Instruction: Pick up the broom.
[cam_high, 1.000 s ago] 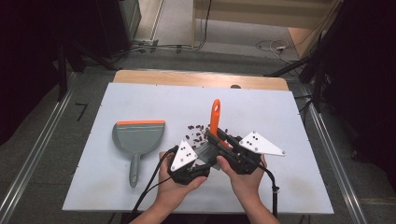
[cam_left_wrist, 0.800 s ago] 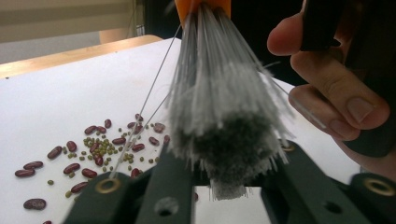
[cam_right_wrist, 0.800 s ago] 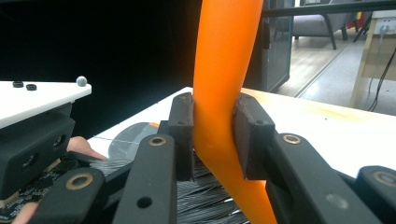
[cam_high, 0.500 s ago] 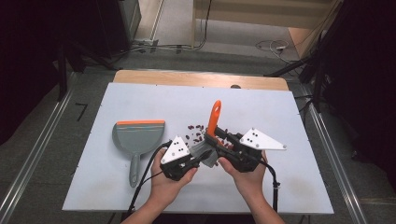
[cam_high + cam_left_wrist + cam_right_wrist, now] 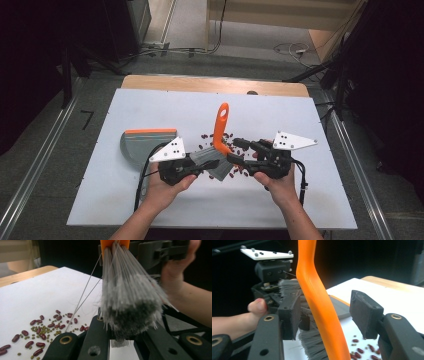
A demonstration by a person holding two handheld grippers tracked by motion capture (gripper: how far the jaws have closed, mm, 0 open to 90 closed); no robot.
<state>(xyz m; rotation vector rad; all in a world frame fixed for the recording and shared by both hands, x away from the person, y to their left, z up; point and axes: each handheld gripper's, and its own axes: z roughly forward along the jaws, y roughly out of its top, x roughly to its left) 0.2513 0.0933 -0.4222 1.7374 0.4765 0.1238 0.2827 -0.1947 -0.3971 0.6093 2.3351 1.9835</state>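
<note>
On the white counter [image 5: 150,105], the person's two hands meet near the middle around a brush [image 5: 218,145] with an orange handle and grey bristles. The left claw [image 5: 202,167] points toward the right one and pinches the bristle end; in the left gripper view the grey bristles [image 5: 130,297] fan down between its two black jaws. The right claw [image 5: 327,312] stands spread, its padded jaws on either side of the orange handle [image 5: 319,297] with a clear gap to the pad on the right of that view. The handle rises tilted away from the person. Red beans [image 5: 235,146] and small green ones [image 5: 42,330] lie scattered just beyond the brush. A grey dustpan [image 5: 145,142] with an orange edge rests near the left hand [image 5: 162,187].
</note>
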